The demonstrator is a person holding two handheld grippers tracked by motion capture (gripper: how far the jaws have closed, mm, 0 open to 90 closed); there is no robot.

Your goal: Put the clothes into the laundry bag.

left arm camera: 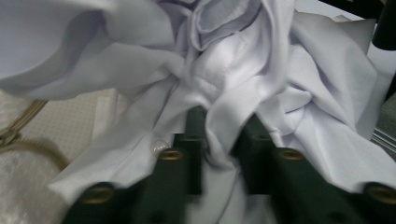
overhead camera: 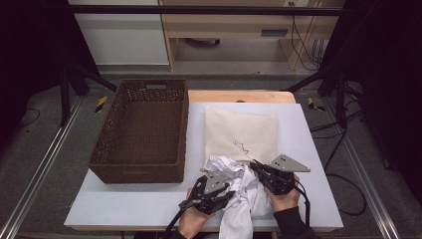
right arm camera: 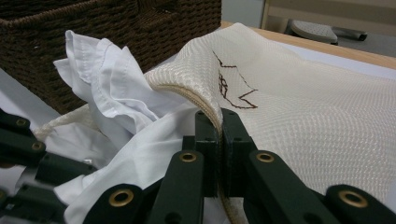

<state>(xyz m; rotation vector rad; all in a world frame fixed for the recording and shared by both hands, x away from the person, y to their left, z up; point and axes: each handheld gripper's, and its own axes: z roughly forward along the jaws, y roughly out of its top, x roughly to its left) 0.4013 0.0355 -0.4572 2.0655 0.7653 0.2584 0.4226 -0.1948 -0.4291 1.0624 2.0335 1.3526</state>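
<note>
We see a white table (overhead camera: pixel 149 199) with a brown wicker basket (overhead camera: pixel 142 132) standing at its left half, open side up and nothing showing inside. To the basket's right lies a cream mesh laundry bag (overhead camera: pixel 241 133), flat on the table, a dark stitched mark on its upper face. At the bag's near edge a crumpled white shirt (overhead camera: pixel 244 191) is bunched up, part of it trailing off the table's front edge toward the person.

Our right gripper (overhead camera: pixel 256 167) is closed tight on the bag's corded rim (right arm camera: pixel 205 105), lifting that edge so the mouth gapes; we judge this is to hold the bag open for the shirt. Our left gripper (overhead camera: pixel 230 195) has its jaws narrowed onto a fold of the shirt (left arm camera: pixel 219 130), cloth pinched between them, placed right at the raised opening. A small clear button (left arm camera: pixel 159 147) sits on the fabric just beside the left jaw.
</note>
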